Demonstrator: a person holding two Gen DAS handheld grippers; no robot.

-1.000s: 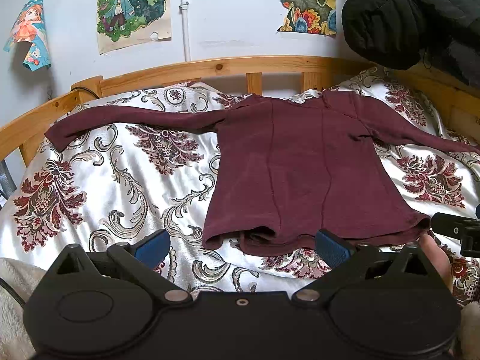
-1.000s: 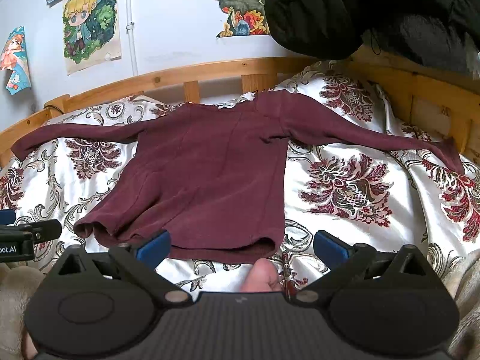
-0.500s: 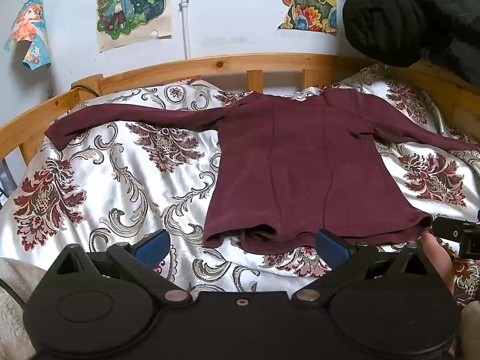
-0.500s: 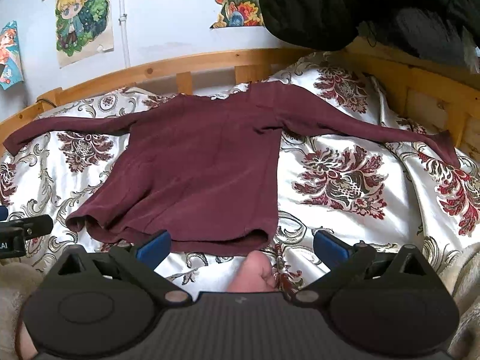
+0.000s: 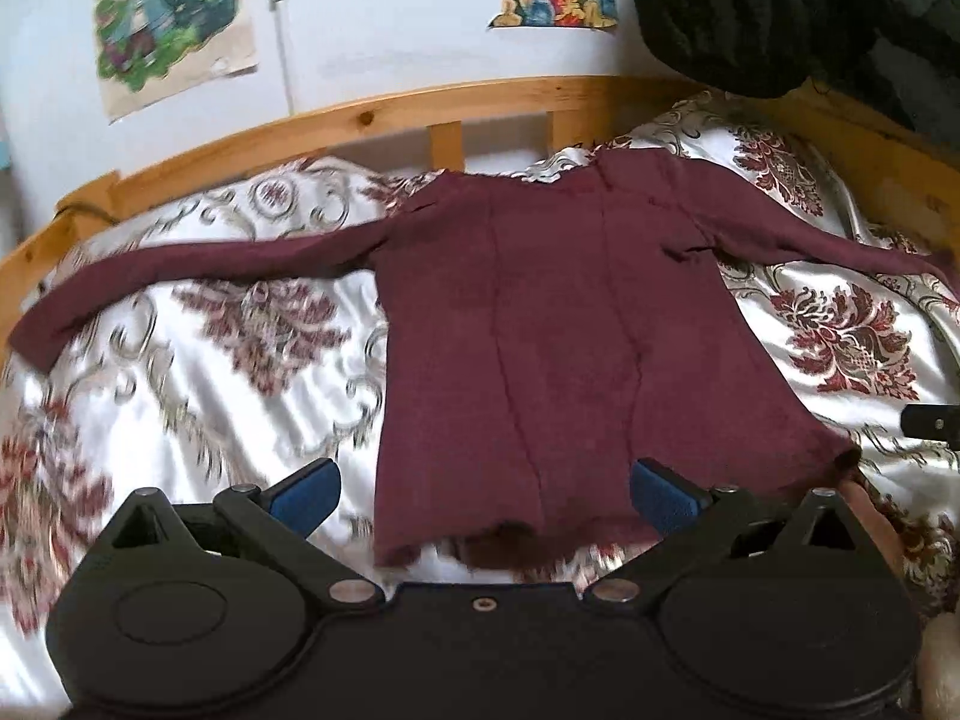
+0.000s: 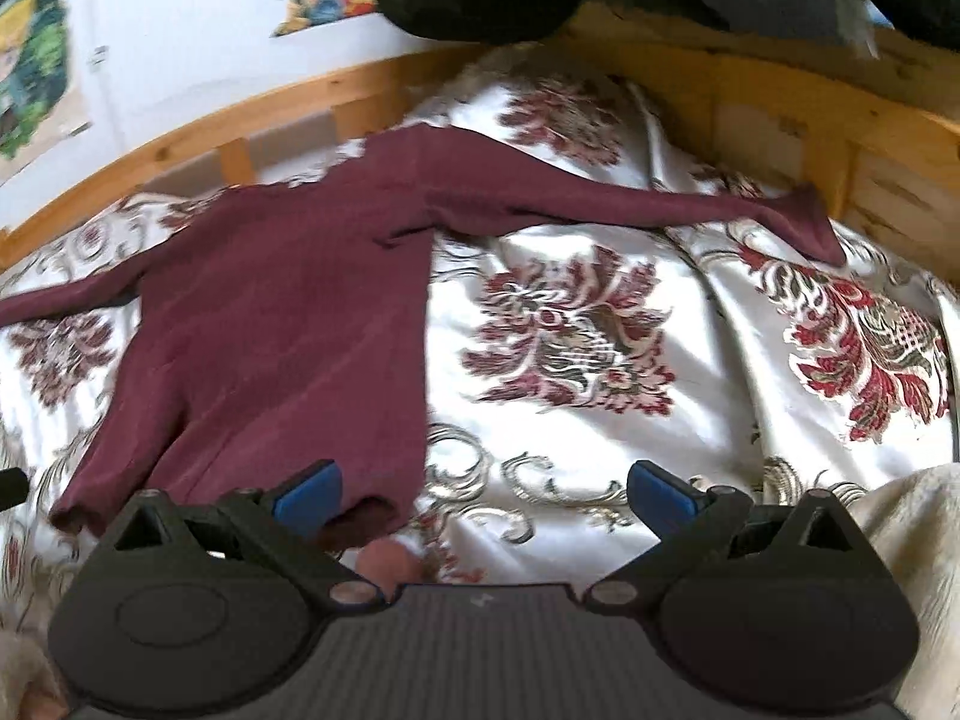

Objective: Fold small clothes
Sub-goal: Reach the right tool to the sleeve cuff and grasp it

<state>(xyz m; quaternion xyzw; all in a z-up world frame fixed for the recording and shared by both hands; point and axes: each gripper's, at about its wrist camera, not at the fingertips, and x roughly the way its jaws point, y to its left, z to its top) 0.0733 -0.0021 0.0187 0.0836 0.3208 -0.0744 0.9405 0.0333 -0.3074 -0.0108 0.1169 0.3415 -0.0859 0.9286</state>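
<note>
You are at the very start of the fold: the maroon long-sleeved top [image 5: 558, 336] lies spread flat on the patterned satin bedspread [image 5: 198, 396], neck toward the wooden headboard [image 5: 360, 120] and hem toward you, with both sleeves stretched out to the sides and no fold made in it yet. Your left gripper [image 5: 483, 489] hangs just above the hem, its blue-padded fingers spread wide on either side of the cloth and holding nothing. Your right gripper [image 6: 480, 489] is likewise released and empty, its left pad over the hem's right corner and the rest of its gap over bare bedspread. The right sleeve [image 6: 630, 204] runs out toward the side rail of the bed [image 6: 810, 120], its cuff resting well apart from the body of the top. The next move, as I judge it, calls for you to take a sleeve or a side edge and bring it across the body. Pinch only the top's own cloth, because the satin beneath looks slippery and may bunch or lift with it. Both views are blurred by motion, so settle your hands before you close on anything.
</note>
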